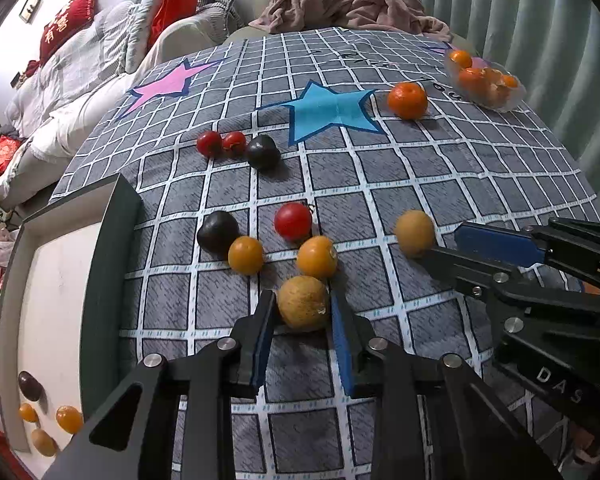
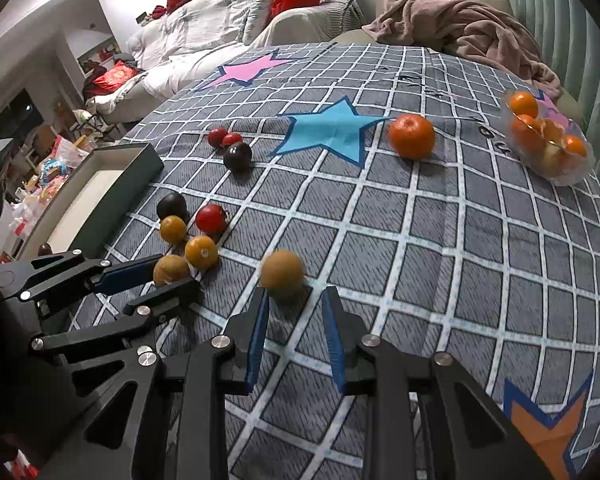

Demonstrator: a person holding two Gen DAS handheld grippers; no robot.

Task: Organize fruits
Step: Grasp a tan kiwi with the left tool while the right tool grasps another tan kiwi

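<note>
My left gripper (image 1: pixel 303 307) is open around a tan round fruit (image 1: pixel 304 302) on the checked cloth; the pads stand on both sides of it, and whether they touch it I cannot tell. It also shows in the right wrist view (image 2: pixel 171 269). My right gripper (image 2: pixel 294 300) is open, just short of a second tan fruit (image 2: pixel 281 273), seen in the left view too (image 1: pixel 414 233). Nearby lie two yellow-orange fruits (image 1: pixel 245 255) (image 1: pixel 317 257), a red one (image 1: pixel 293 221) and a dark one (image 1: pixel 217 230). A big orange (image 1: pixel 407 100) lies further off.
A dark-walled box (image 1: pixel 112 240) with a white floor stands at the left, holding a dark fruit (image 1: pixel 30 385) and several yellow ones. A clear bowl (image 1: pixel 512 98) of oranges sits at the far right. Two small red fruits (image 1: pixel 209 143) and a dark one (image 1: pixel 263 152) lie mid-cloth.
</note>
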